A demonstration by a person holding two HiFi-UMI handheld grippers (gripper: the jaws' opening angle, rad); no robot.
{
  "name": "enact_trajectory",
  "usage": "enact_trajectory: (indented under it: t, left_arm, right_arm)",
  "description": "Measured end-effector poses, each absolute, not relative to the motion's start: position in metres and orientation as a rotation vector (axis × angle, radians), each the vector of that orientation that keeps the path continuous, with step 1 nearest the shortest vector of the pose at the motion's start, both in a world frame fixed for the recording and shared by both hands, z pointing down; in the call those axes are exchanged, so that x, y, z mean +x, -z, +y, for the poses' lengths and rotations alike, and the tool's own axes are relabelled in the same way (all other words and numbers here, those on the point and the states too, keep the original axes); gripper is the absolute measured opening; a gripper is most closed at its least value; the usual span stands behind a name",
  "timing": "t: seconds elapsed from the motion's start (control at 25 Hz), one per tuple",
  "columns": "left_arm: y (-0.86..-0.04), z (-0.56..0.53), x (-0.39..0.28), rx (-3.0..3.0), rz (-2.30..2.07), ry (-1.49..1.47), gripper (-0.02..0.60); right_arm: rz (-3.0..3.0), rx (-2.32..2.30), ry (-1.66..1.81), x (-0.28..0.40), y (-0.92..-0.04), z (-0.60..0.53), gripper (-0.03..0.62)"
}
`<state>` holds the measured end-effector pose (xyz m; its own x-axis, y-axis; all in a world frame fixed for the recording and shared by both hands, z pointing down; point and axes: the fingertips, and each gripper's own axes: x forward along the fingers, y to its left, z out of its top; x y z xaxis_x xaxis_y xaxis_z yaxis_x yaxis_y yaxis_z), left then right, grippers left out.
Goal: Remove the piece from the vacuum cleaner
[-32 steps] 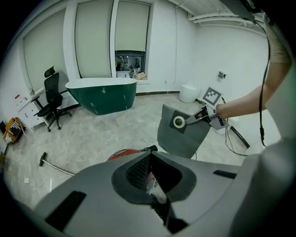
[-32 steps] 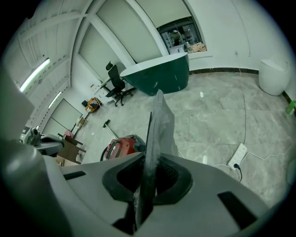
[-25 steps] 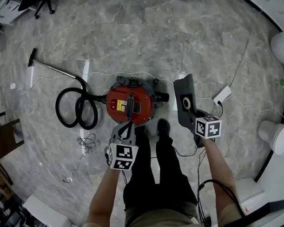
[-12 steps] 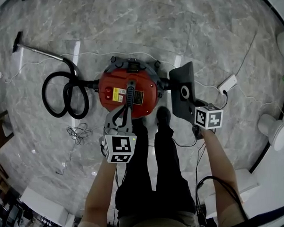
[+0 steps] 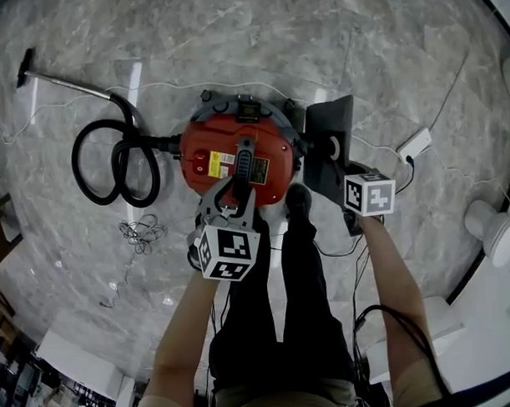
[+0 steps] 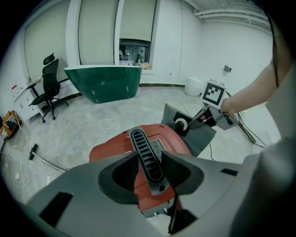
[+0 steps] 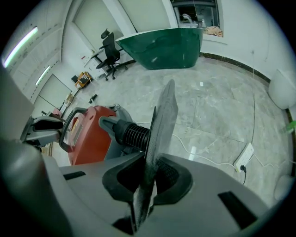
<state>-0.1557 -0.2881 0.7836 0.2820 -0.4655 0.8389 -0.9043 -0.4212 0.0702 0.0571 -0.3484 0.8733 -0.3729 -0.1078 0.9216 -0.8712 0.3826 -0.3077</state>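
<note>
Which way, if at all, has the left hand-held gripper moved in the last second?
Yes. The left hand-held gripper has advanced onto the red vacuum cleaner; its jaws have just been opening and straddle its black handle.

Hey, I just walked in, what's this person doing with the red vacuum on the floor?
A person stands over the red vacuum cleaner with a gripper in each hand. The left gripper is open, its jaws having just been opening, with the vacuum's black carry handle between them. The right gripper is shut on the flat grey piece, which sits on the black ribbed outlet at the vacuum's side. The piece looks gripped but not yet pulled off.
</note>
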Motion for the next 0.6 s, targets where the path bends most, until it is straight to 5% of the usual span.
enact_trajectory:
  t: [0.6]
  left_arm:
    - [-0.787,-0.291,-0.155,2.027,-1.194,-1.031,0.144]
  right_arm:
    - [-1.753,0.786,-1.04,0.032,-0.881,-0.339,0.032]
